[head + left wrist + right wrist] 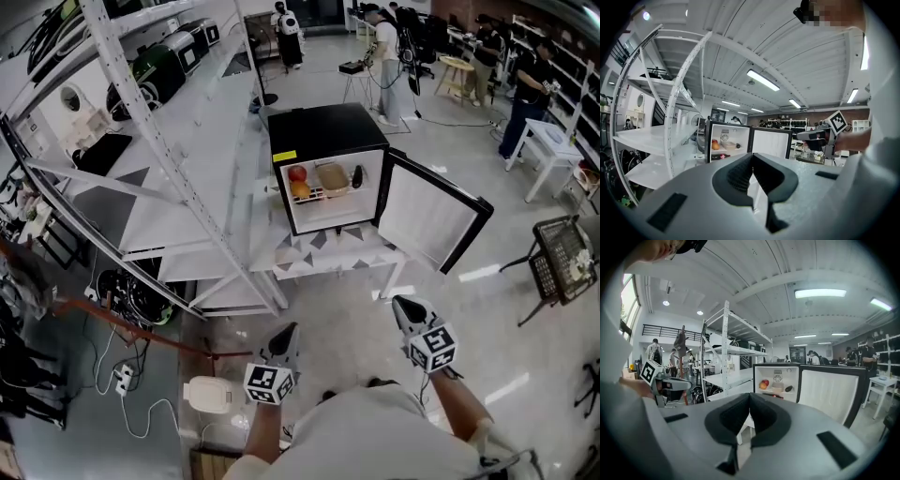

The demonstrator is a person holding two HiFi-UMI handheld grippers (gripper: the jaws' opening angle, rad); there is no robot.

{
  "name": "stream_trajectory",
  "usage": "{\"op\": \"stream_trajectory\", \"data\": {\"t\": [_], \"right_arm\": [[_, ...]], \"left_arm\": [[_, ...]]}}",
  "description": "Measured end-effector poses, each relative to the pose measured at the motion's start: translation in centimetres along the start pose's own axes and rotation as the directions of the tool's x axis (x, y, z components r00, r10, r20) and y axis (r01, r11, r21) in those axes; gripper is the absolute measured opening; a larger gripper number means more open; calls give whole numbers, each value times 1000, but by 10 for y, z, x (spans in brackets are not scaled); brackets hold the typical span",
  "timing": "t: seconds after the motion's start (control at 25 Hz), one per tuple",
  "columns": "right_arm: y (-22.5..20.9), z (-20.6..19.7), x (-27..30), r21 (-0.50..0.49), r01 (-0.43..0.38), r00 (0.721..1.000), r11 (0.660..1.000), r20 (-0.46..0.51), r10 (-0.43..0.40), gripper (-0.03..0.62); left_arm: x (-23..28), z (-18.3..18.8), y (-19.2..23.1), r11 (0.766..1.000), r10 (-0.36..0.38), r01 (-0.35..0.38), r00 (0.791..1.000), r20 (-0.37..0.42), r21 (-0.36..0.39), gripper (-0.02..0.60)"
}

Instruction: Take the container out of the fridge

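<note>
A small black fridge [323,127] stands on a low patterned stand, its door [429,213] swung open to the right. On its shelf sits a clear container [332,177] between red and orange fruit [298,182] and a dark item [357,174]. The container [728,146] [777,389] also shows far off in both gripper views. My left gripper [284,339] and right gripper [405,310] hang well short of the fridge, both shut with nothing between the jaws. The left gripper view shows my left gripper [753,164] and the right gripper view my right gripper [750,401], each with its jaws touching.
White metal shelving [178,178] runs along the left of the fridge. Cables and a power strip [122,378] lie on the floor at lower left. A wire chair [564,258] stands at right. Several people work at tables [553,150] in the background.
</note>
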State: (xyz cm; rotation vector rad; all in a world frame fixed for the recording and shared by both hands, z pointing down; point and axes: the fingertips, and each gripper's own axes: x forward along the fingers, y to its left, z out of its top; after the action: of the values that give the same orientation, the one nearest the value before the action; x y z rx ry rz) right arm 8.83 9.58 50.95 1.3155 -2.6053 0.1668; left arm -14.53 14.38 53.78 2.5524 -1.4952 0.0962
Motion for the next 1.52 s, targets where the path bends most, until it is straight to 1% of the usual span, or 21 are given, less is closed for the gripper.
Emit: {"op": "stream_trajectory", "data": {"t": [0.32,0.52,0.68,1.04,1.24,1.52], "right_arm": [[32,-5,3,9,17,1000,1000,-4,-17,5],[39,-3,7,2,19,1000,1000,-9,-19,5],[34,-4,12,2,20,1000,1000,-18,-20,5],[-4,-1,41,17,2,1000,1000,-22,-2,5],[-30,-2,69,24,-24,999,999,-30,25,5],[-82,5,105,46,-34,999,998,-32,35,5]], "left_arm": [[-18,-12,14,999,-28,28,1000,-5,-20,5],[-20,-16,22,999,-35,34,999,-6,-39,5],[-14,-17,26,998,-37,37,999,-6,-46,5],[24,-5,29,999,-32,32,999,-20,-27,5],[59,3,40,1000,-13,13,1000,-29,-14,5],[113,12,48,1000,10,-11,999,-52,-2,5]]}}
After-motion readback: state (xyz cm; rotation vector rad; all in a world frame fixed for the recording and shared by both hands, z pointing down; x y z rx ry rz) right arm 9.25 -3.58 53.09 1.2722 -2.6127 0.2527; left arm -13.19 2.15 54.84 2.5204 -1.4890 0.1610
